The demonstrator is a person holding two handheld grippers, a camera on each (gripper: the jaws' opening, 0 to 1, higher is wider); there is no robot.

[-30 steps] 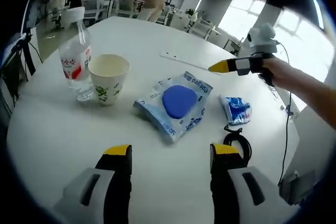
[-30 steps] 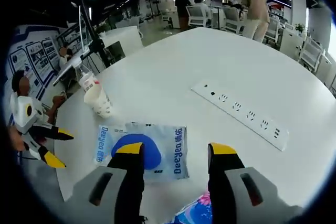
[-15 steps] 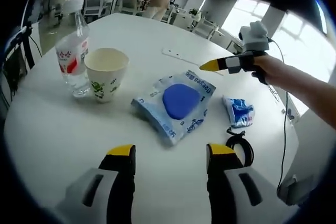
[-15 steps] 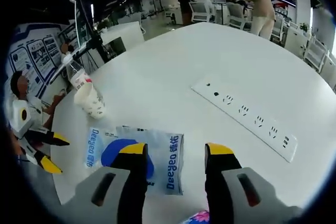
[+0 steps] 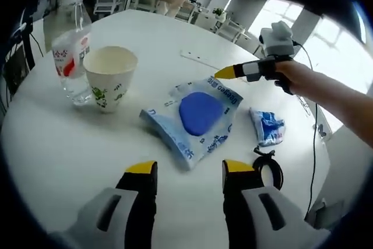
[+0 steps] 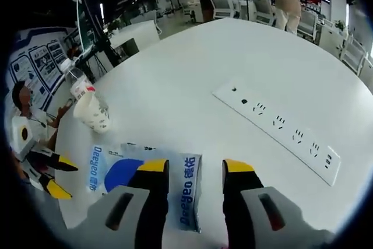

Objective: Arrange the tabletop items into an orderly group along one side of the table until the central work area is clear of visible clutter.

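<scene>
Both yellow-tipped grippers, left [image 5: 183, 170] and right [image 6: 195, 170], hang with jaws apart and empty over the white round table [image 5: 52, 144]. Judging by the spread, nothing is grouped yet: the blue-and-white plastic pouch [image 5: 195, 118] printed "Deeyeo" lies mid-table, the clear water bottle with red label [image 5: 67, 62] and leaf-printed paper cup [image 5: 109, 79] touch, and the small blue wrapper [image 5: 268, 126] and black cable coil [image 5: 267, 167] sit apart. The bottle's writing is unreadable.

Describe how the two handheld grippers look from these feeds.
Both grippers have grey bodies with black fingers tipped in yellow. In the left gripper view, the left gripper shows this close up, and the right gripper has a black handle with a dark cable trailing below the person's arm.
</scene>
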